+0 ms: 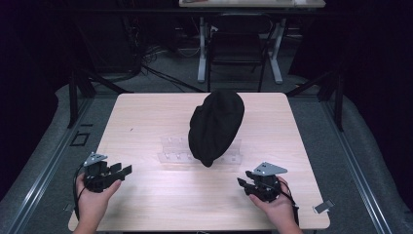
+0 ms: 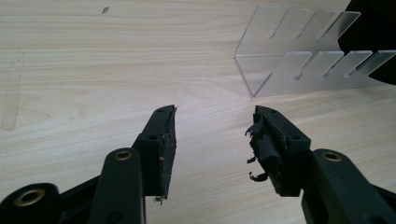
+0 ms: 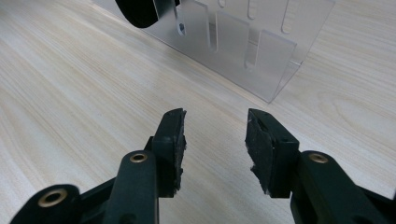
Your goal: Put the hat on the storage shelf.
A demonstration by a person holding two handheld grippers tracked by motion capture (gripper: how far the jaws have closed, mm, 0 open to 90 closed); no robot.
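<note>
A black cloth cap (image 1: 216, 126) lies draped over a clear slotted acrylic rack (image 1: 171, 150) in the middle of the wooden table (image 1: 146, 112). My left gripper (image 1: 125, 170) rests near the front left, held by a hand, its jaws open with nothing between them. In the left gripper view the gripper (image 2: 215, 116) points at the rack's left end (image 2: 299, 65). My right gripper (image 1: 243, 183) sits at the front right, open and empty. In the right gripper view the gripper (image 3: 215, 119) faces the rack's right end (image 3: 243, 46), with the cap's edge (image 3: 140, 11) above.
A dark chair (image 1: 237, 48) and white desk legs (image 1: 201, 53) stand beyond the table's far edge. Black frame posts (image 1: 73, 97) flank the table. A small tag (image 1: 322, 206) lies at the front right corner.
</note>
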